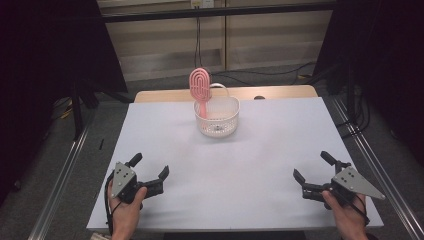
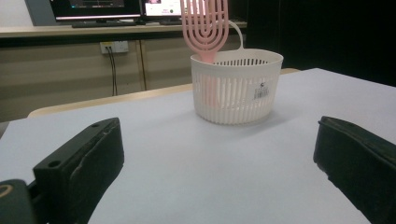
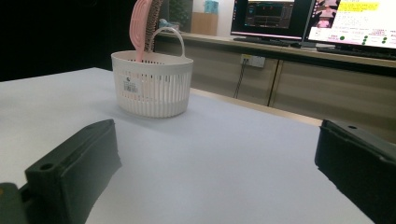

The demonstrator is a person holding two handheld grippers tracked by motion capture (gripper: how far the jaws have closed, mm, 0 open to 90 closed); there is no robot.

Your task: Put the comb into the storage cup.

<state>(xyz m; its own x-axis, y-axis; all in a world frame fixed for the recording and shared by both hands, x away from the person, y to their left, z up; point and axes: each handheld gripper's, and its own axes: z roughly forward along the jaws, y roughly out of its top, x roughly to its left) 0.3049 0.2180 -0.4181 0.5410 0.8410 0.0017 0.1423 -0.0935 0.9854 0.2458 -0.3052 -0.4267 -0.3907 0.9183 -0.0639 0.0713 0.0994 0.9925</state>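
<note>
A white slotted basket (image 1: 217,117) (image 2: 236,86) (image 3: 152,84) with a handle stands at the middle back of the white table. A pink hairbrush (image 1: 200,88) (image 2: 205,28) (image 3: 141,25) stands upright in it, handle down, leaning on the rim. My left gripper (image 1: 150,167) (image 2: 219,154) rests near the front left, open, nothing between its jaws. At the front right my right gripper (image 1: 311,166) (image 3: 215,158) is open too and holds nothing. Both are well short of the basket.
The white table (image 1: 270,145) sits on a wooden top whose far edge shows behind the basket. Metal rails run along both sides. Beyond are a counter with monitors (image 3: 355,23), a wall socket and hanging cables.
</note>
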